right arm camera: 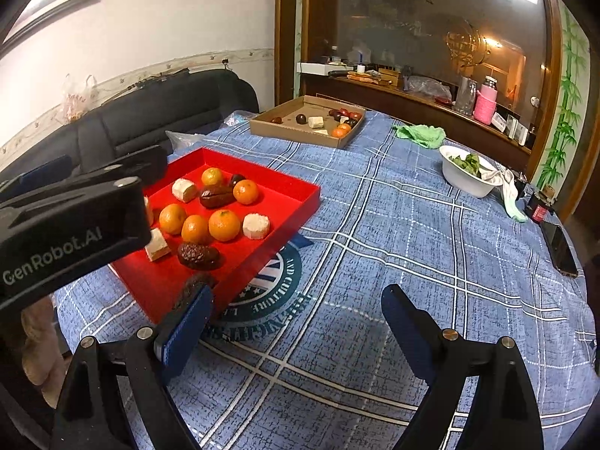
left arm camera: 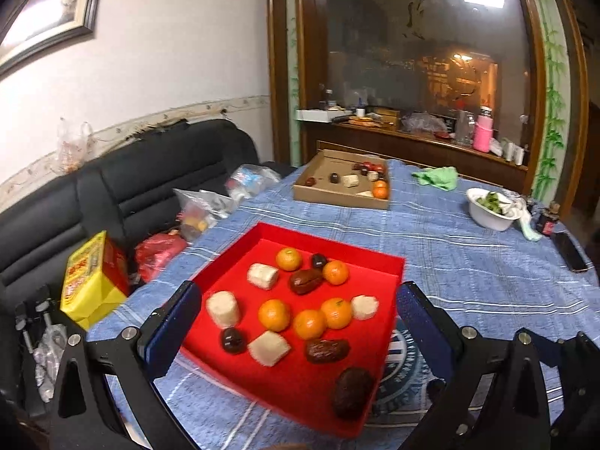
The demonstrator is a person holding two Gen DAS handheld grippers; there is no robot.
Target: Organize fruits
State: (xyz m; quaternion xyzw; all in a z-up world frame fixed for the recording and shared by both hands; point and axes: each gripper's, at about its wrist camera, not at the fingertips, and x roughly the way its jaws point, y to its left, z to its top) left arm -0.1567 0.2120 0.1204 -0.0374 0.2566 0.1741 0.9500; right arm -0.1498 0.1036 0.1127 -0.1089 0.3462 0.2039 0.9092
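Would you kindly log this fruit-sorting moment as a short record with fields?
surface: blue plaid tablecloth
near tray: red tray holding five oranges, pale blocks and dark fruits
far box: cardboard box with one orange, dark fruits and pale pieces
left gripper: open, framing the red tray, holding nothing
right gripper: open above the cloth beside the tray, holding nothing
other items: white bowl of greens, green cloth

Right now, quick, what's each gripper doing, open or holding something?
Left gripper: open, empty, over the red tray.
Right gripper: open, empty, above the blue tablecloth.
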